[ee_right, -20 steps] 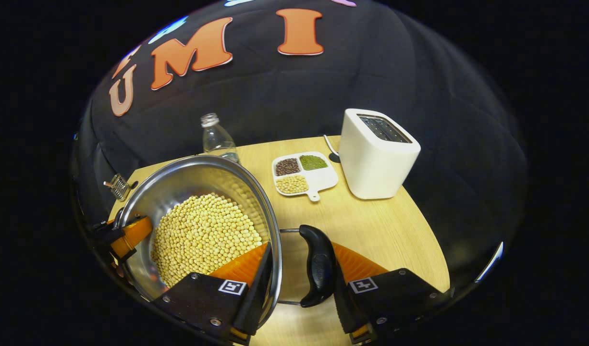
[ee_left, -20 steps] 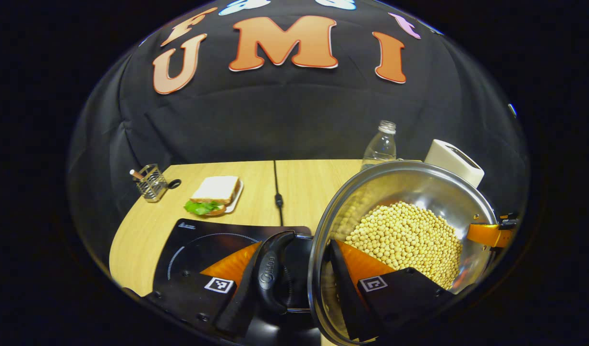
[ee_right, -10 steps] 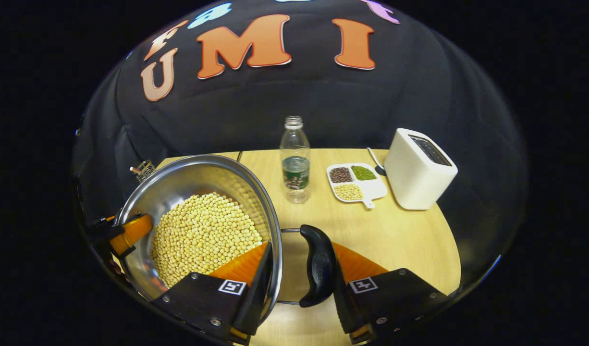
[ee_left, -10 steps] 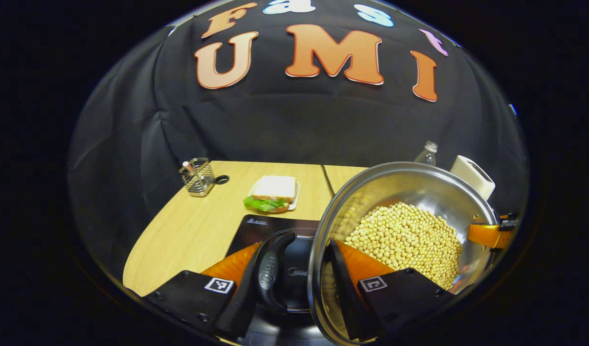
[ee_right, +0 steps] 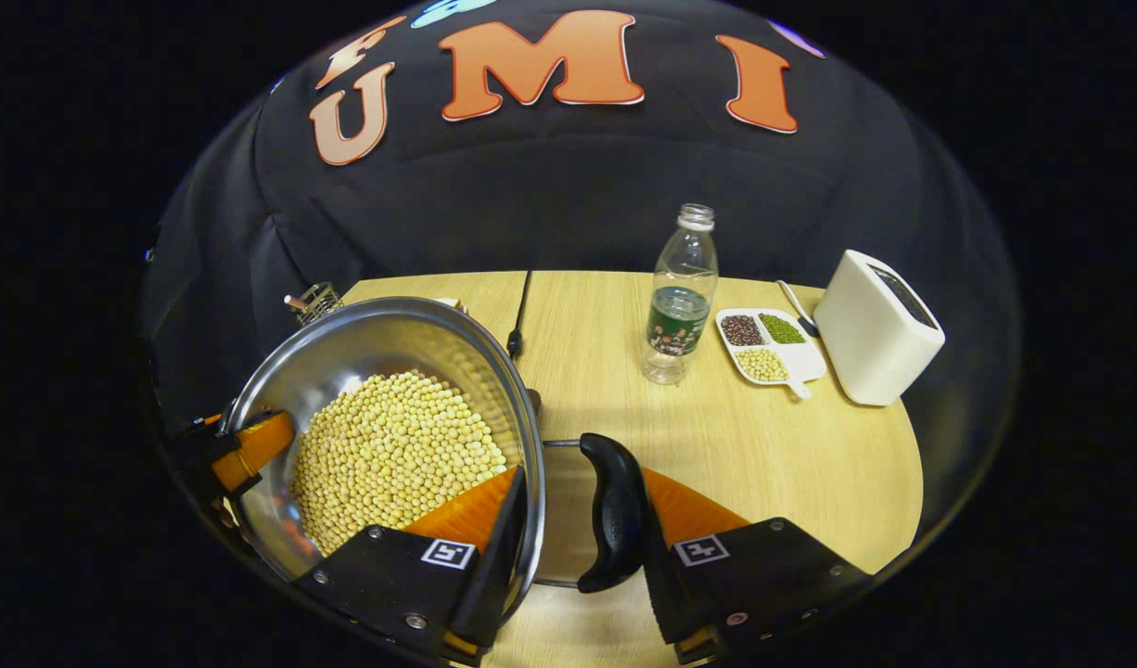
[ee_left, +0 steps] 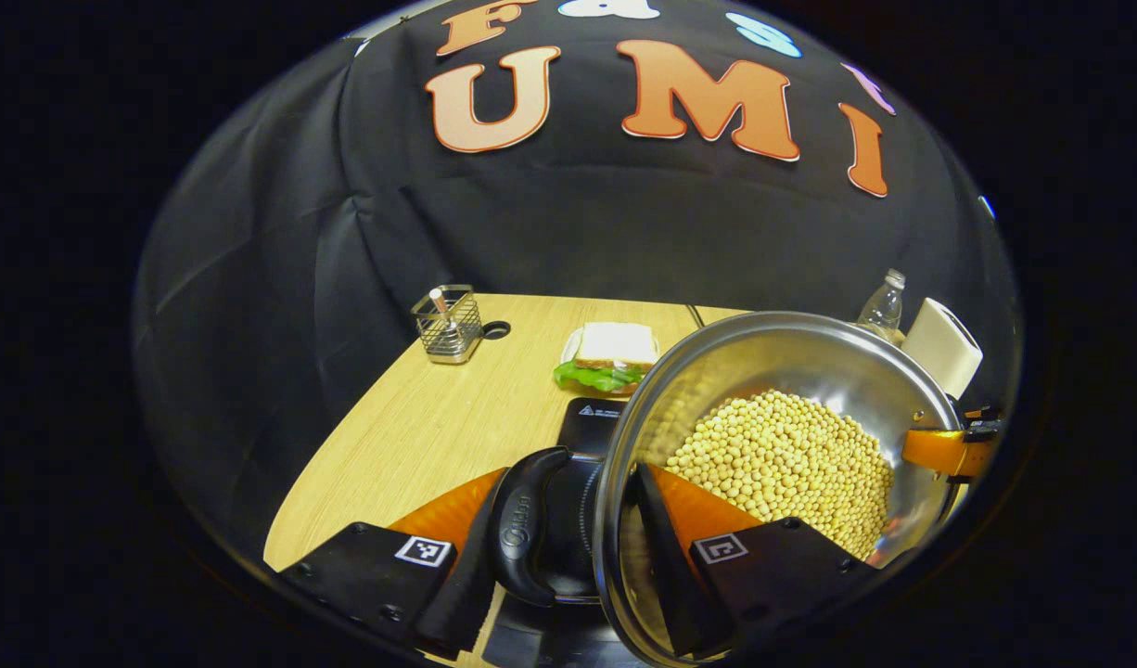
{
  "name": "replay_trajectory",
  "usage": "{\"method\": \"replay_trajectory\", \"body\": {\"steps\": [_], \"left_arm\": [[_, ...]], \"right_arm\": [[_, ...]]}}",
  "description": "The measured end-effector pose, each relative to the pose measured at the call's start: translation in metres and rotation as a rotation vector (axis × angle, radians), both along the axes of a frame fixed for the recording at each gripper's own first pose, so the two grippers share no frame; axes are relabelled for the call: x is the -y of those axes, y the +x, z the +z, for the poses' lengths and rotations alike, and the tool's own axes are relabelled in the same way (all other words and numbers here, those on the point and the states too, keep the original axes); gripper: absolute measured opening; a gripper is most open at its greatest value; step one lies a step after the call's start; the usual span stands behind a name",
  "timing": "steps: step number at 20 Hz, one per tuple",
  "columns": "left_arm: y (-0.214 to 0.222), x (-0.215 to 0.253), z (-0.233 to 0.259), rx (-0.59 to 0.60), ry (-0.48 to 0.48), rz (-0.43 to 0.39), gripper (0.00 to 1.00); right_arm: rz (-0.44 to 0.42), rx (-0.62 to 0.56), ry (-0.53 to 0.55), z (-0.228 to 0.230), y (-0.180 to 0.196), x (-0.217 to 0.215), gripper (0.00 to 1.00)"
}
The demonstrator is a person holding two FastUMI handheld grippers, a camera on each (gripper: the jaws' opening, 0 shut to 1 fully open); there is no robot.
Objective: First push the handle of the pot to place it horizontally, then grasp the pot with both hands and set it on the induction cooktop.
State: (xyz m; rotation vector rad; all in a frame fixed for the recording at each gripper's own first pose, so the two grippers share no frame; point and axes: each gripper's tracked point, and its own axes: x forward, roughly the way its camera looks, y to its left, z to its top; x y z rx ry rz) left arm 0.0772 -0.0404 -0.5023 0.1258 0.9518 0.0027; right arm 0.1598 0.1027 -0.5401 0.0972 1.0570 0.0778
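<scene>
The steel pot (ee_left: 791, 362) holds a heap of soybeans (ee_left: 782, 455) and hangs just above the table, carried by both grippers. My left gripper (ee_left: 568, 482) is shut on the pot's black side handle (ee_left: 522, 529), with one finger inside the rim. The black induction cooktop (ee_left: 607, 415) lies right under that handle and the pot's near edge. In the right gripper view, my right gripper (ee_right: 580, 482) is shut on the pot's (ee_right: 374, 353) other black handle (ee_right: 615, 510) in the same way. Each gripper's orange finger shows across the pot in the other's view.
A sandwich on a plate (ee_left: 610, 357) and a wire basket (ee_left: 448, 320) stand behind the cooktop. To the pot's right are a water bottle (ee_right: 680, 297), a divided dish of beans (ee_right: 763, 343) and a white toaster (ee_right: 879, 325). A black cable (ee_right: 517, 320) runs along the table's seam.
Both grippers have carried the pot leftward across the table. The cooktop now sits beneath the pot's left side, and the bottle, dish and toaster have fallen farther to the right.
</scene>
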Motion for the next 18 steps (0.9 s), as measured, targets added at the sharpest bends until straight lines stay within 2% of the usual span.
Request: {"method": "replay_trajectory", "body": {"steps": [2,4,6,7,8,9,12,13,14,18], "left_arm": [[0.0005,-0.0106,-0.0029,-0.004,0.007,0.005,0.77],[-0.0039,-0.0053,-0.0010,-0.018,0.013,0.017,0.80],[-0.0046,-0.0072,-0.0004,-0.029,0.019,0.028,0.77],[-0.0054,-0.0068,-0.0003,-0.033,0.018,0.032,0.80],[-0.0050,-0.0070,-0.0001,-0.039,0.021,0.032,0.77],[-0.0055,-0.0071,-0.0004,-0.042,0.022,0.034,0.80],[-0.0065,-0.0062,0.0000,-0.057,0.020,0.043,0.80],[-0.0067,-0.0074,-0.0002,-0.059,0.018,0.043,0.77],[-0.0065,-0.0070,-0.0007,-0.063,0.016,0.044,0.80],[-0.0058,-0.0071,0.0003,-0.064,0.011,0.047,0.81]], "right_arm": [[0.009,-0.006,0.005,0.0000,0.0014,0.0020,0.64],[0.013,-0.016,0.005,0.0033,0.0017,0.0035,0.64],[0.017,-0.034,0.007,0.0042,0.0031,0.0045,0.64],[0.017,-0.038,0.009,0.0041,0.0036,0.0035,0.64],[0.024,-0.039,0.006,0.0040,0.0048,0.0043,0.64],[0.026,-0.042,0.003,0.0054,0.0045,0.0049,0.64],[0.024,-0.055,0.001,0.0060,0.0042,0.0056,0.64],[0.020,-0.057,0.001,0.0061,0.0035,0.0053,0.64],[0.023,-0.058,-0.002,0.0062,0.0037,0.0050,0.64],[0.017,-0.060,-0.004,0.0092,0.0059,0.0051,0.64]]}}
